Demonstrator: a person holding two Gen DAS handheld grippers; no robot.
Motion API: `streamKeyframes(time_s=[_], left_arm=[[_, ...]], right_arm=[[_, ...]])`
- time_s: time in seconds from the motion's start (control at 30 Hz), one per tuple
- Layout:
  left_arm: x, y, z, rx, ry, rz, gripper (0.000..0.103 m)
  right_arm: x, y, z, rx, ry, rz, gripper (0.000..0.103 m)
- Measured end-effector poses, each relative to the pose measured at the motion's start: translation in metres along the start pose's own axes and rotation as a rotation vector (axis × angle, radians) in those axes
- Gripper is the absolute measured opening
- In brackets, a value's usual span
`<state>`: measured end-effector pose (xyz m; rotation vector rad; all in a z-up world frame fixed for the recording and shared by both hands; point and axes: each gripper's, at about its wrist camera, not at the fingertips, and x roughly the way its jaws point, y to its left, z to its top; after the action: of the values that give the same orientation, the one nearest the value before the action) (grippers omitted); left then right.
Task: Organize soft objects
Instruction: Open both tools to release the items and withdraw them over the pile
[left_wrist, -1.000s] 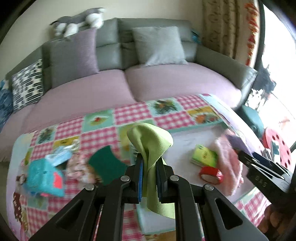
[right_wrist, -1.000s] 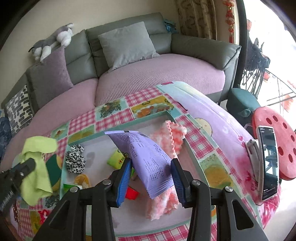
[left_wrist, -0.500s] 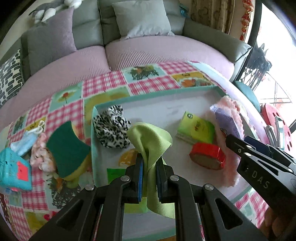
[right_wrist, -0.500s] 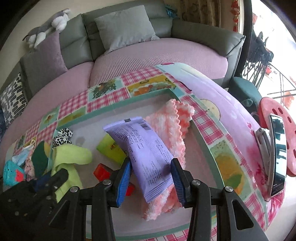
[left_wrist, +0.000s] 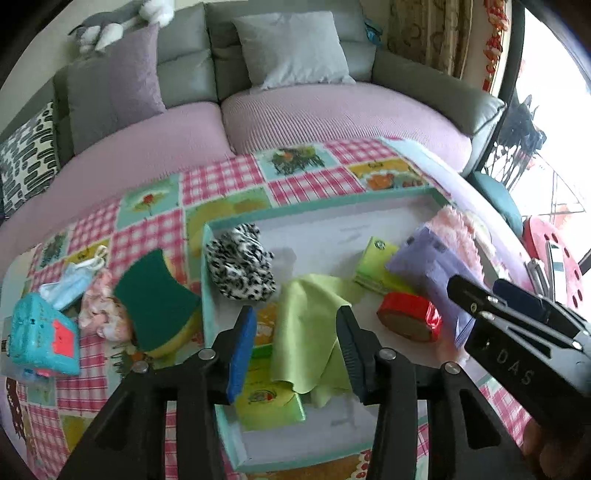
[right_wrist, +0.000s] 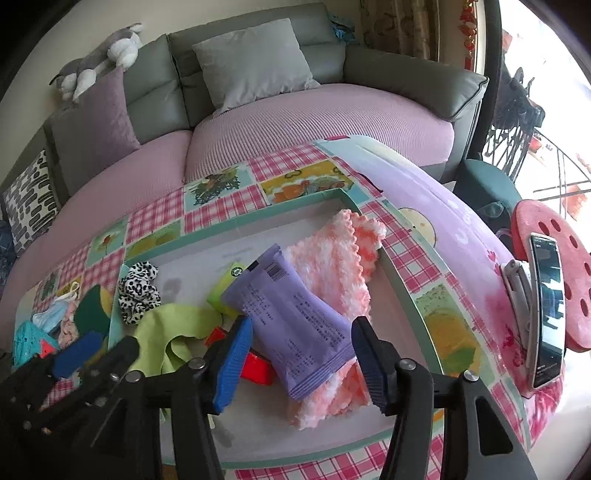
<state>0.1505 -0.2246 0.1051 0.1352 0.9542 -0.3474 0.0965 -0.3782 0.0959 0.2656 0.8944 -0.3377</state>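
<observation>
A teal-rimmed white tray (left_wrist: 317, 210) sits on the checked cloth. In it, a lime green cloth (left_wrist: 310, 325) lies loose between the fingers of my left gripper (left_wrist: 295, 332), whose jaws are opening with the pads clear of the cloth. In the right wrist view a purple packet (right_wrist: 295, 314) rests on a pink knitted towel (right_wrist: 332, 266). My right gripper (right_wrist: 301, 339) straddles the packet's near end; its jaws are opening and leave small gaps to the packet. The tray also holds a leopard-print scrunchie (left_wrist: 240, 266), a green tissue pack (left_wrist: 373, 266) and a red tape roll (left_wrist: 410, 317).
Left of the tray lie a green sponge (left_wrist: 155, 299), a pink scrunchie (left_wrist: 103, 314), a face mask (left_wrist: 70, 284) and a teal box (left_wrist: 40, 339). A sofa (right_wrist: 332, 122) with cushions stands behind. A phone (right_wrist: 546, 314) stands against a red stool at the right.
My left gripper came down over the tray and let go of the green cloth, which now lies flat. My right jaws widened and the purple packet settled onto the pink towel.
</observation>
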Motion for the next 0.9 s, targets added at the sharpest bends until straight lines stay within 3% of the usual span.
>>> streamKeyframes(time_s=[0.13, 0.3, 0.37, 0.53, 0.7, 0.73, 0.77, 0.9], left_arm=[[-0.006, 0.017, 0.001, -0.056, 0.003, 0.046, 0.062], [-0.001, 0.045, -0.003, -0.141, 0.041, 0.131, 0.063], [0.003, 0.058, -0.006, -0.186, 0.058, 0.16, 0.075], [0.01, 0.087, -0.016, -0.274, 0.087, 0.198, 0.078], [0.013, 0.097, -0.022, -0.303, 0.098, 0.229, 0.08], [0.012, 0.097, -0.022, -0.304, 0.096, 0.232, 0.083], [0.012, 0.098, -0.023, -0.307, 0.094, 0.238, 0.089], [0.013, 0.097, -0.023, -0.304, 0.081, 0.247, 0.093]], right_arm=[[-0.006, 0.003, 0.0, -0.018, -0.009, -0.003, 0.065], [-0.003, 0.012, -0.002, -0.061, 0.013, -0.012, 0.077], [-0.002, 0.014, -0.003, -0.075, 0.017, -0.018, 0.078], [-0.001, 0.018, -0.006, -0.089, 0.022, -0.023, 0.088], [0.002, 0.02, -0.008, -0.099, 0.034, -0.034, 0.089], [0.003, 0.02, -0.008, -0.1, 0.037, -0.037, 0.092], [0.003, 0.021, -0.008, -0.099, 0.039, -0.037, 0.102], [0.002, 0.021, -0.008, -0.101, 0.037, -0.041, 0.103]])
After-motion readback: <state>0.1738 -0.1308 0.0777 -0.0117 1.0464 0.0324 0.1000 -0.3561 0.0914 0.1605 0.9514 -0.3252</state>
